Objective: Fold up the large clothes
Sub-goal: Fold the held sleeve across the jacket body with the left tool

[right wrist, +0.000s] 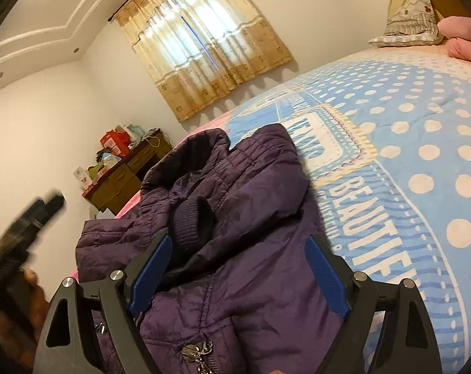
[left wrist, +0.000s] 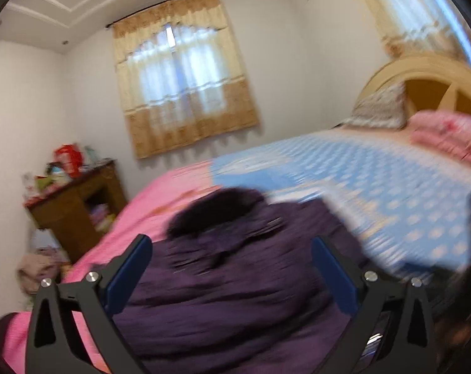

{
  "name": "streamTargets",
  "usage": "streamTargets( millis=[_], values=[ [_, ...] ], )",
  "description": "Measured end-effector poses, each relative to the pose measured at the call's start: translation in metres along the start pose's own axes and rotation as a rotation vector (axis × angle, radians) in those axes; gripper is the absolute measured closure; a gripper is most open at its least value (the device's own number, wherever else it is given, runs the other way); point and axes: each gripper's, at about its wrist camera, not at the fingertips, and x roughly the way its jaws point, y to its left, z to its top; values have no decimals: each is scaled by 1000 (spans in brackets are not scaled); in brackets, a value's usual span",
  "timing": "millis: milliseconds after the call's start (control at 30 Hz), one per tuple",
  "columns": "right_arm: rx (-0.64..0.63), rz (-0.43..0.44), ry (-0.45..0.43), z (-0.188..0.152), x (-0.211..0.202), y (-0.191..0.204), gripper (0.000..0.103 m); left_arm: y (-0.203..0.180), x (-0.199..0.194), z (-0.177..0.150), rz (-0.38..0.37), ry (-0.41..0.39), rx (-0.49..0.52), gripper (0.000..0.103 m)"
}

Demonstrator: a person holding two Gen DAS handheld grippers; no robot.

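Observation:
A dark purple quilted jacket (right wrist: 260,193) lies crumpled on the bed, its hood (right wrist: 201,146) towards the window, a ribbed cuff (right wrist: 188,218) on top and the zip (right wrist: 198,355) nearest me. My right gripper (right wrist: 238,243) hovers open just over it, with nothing pinched between the blue pads. In the blurred left wrist view the same jacket (left wrist: 235,296) fills the foreground, and my left gripper (left wrist: 230,246) stands wide open above it, holding nothing. A hand (right wrist: 33,296) grips the blurred left tool at the left edge of the right wrist view.
The bedspread (right wrist: 406,155) is blue with white dots, turning pink (left wrist: 160,196) towards the window side. A pillow (right wrist: 413,28) and folded pink bedding (left wrist: 447,137) lie by the headboard (left wrist: 422,71). A cluttered wooden desk (right wrist: 129,171) stands beside the bed under the curtained window (right wrist: 201,40).

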Motion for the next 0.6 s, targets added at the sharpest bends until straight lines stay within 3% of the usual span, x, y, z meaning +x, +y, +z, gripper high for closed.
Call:
streamTargets(
  millis=[133,267,433,533,567,600],
  values=[
    [-46,42,53,14,5,19,16,57,26,-26,181,106,-20,0],
    [-95,100,117,33,27,45,18,122,37,-43,282,182,-160,0],
    [-106,118,355,41,105,64,36,135,51,-58,254,259,-301,0],
    [-31,176,454,31,136,56,68,122,54,-58,244,276,-292,0],
    [-32,173,434,31,132,55,98,124,53,-62,242,278,-289,0],
    [-43,172,396,33,123,56,98,123,51,-67,239,279,-288,0]
  ],
)
